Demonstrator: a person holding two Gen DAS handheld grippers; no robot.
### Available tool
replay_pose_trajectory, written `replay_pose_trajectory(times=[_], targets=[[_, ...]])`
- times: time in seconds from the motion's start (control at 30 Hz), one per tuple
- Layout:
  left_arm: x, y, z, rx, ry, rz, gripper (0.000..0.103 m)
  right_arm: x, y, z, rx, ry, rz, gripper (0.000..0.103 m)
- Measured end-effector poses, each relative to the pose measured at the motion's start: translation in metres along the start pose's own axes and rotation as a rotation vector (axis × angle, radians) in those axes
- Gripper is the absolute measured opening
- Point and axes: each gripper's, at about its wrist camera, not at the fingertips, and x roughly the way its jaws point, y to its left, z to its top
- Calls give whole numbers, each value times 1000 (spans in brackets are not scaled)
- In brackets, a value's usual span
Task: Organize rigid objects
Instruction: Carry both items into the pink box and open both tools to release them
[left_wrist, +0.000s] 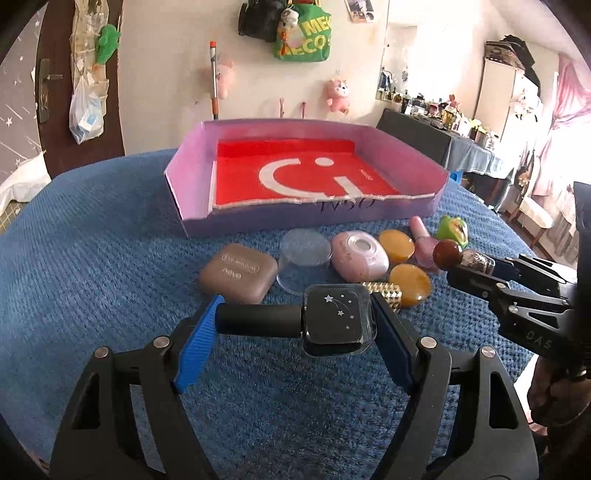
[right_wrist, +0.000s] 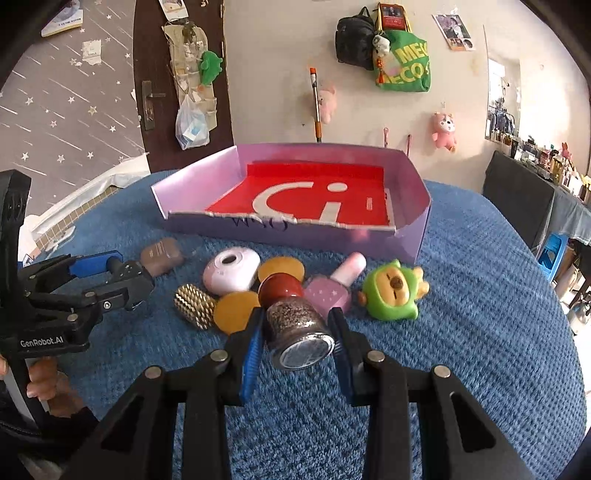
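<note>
Clamped sideways in the left gripper (left_wrist: 295, 325) is a black nail polish bottle (left_wrist: 338, 321) with stars; the right gripper (right_wrist: 297, 332) pinches a glitter bottle (right_wrist: 295, 328) with a red-brown cap. Beyond the loose cosmetics on the blue cloth (left_wrist: 92, 258), the lilac box (left_wrist: 177, 177) holds only its red liner (left_wrist: 236, 181) — nothing else inside.

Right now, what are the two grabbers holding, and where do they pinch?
Left gripper pinches the black star bottle end to end, cap and base. Right gripper squeezes the glitter bottle by its glass sides.
</note>
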Motion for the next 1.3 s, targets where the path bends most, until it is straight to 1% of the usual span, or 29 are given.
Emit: replay_pose_trajectory(times=[0.17, 0.33, 0.43, 0.53, 0.63, 0.73, 0.87, 1.07, 1.2, 1.3], targets=[[-6, 1, 24, 14, -34, 1, 77, -2, -5, 27, -6, -33, -7, 37], [4, 7, 60, 40, -35, -7, 77, 11, -17, 66, -18, -48, -19, 36], [18, 10, 81, 69, -24, -7, 77, 30, -27, 91, -36, -25, -32, 35], [41, 13, 102, 101, 23, -17, 77, 52, -37, 107, -56, 5, -45, 35], [61, 15, 114, 133, 47, 6, 77, 70, -43, 117, -75, 41, -40, 34], [78, 14, 121, 162, 75, 21, 77, 88, -46, 125, -102, 83, -58, 34], [106, 13, 124, 188, 136, 28, 77, 102, -47, 132, -128, 109, -64, 34], [133, 13, 120, 195, 212, 16, 77, 128, -44, 146, -156, 150, -63, 34], [146, 13, 119, 196, 249, 27, 77, 149, -40, 146, -179, 204, -65, 34], [152, 16, 117, 185, 281, 28, 77, 153, -40, 141, -189, 220, -75, 34]])
